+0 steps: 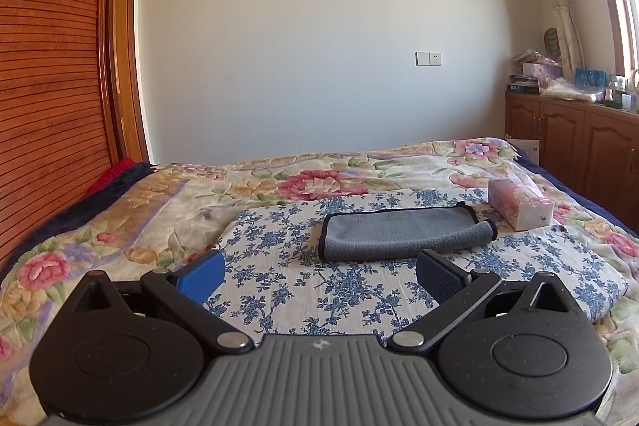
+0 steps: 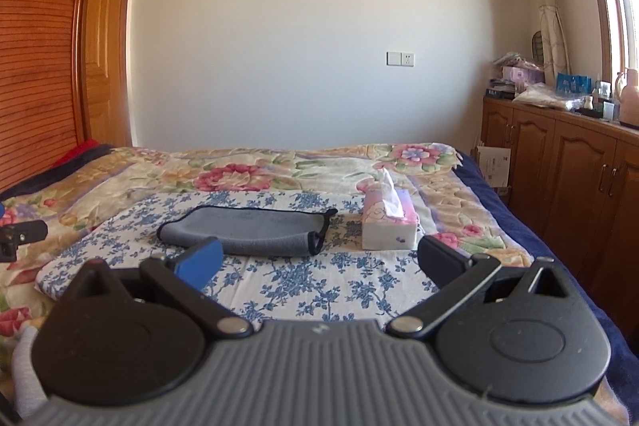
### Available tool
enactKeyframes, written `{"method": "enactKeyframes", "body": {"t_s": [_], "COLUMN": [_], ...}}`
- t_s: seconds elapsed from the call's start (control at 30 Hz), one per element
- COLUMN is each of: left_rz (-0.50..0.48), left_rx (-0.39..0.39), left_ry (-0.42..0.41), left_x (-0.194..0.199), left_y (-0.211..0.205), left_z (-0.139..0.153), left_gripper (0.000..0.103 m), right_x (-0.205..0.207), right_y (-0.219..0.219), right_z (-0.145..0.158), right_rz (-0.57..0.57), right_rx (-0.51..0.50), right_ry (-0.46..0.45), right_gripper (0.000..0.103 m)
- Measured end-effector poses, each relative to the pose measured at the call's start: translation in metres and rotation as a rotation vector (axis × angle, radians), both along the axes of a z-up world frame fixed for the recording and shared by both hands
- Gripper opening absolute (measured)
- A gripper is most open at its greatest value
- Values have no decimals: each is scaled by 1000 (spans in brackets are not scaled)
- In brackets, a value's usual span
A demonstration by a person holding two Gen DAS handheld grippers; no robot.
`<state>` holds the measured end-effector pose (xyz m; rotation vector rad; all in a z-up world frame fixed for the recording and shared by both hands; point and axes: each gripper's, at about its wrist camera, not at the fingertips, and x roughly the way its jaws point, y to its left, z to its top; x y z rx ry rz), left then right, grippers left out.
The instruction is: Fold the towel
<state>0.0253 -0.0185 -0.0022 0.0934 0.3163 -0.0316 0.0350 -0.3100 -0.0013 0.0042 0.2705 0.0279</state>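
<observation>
A grey towel (image 1: 403, 232) with a dark edge lies folded over on a blue-flowered white cloth (image 1: 359, 286) on the bed. It also shows in the right wrist view (image 2: 251, 230). My left gripper (image 1: 319, 272) is open and empty, held above the cloth just short of the towel's near edge. My right gripper (image 2: 319, 262) is open and empty, held in front of the towel, whose right end lies ahead of it. Part of the left gripper (image 2: 20, 232) shows at the far left of the right wrist view.
A pink tissue box (image 1: 521, 204) stands on the bed right of the towel, also in the right wrist view (image 2: 389, 224). A floral bedspread (image 1: 120, 226) covers the bed. Wooden cabinets (image 2: 559, 162) with clutter on top line the right wall. A slatted wooden headboard (image 1: 48, 86) stands on the left.
</observation>
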Motion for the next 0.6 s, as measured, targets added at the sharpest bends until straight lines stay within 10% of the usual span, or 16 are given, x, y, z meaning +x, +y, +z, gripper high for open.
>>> {"method": "enactKeyframes", "body": {"t_s": [0.6], "left_rz": [7], "left_rx": [2], "left_ry": [1], "left_x": [-1], "left_y": [2], "left_z": [-3], "left_gripper": [103], "right_x": [0], "right_y": [1], "right_z": [-2], "right_rz": [-17], "right_rx": [-5], "right_ry": [0], "right_gripper": [103]}}
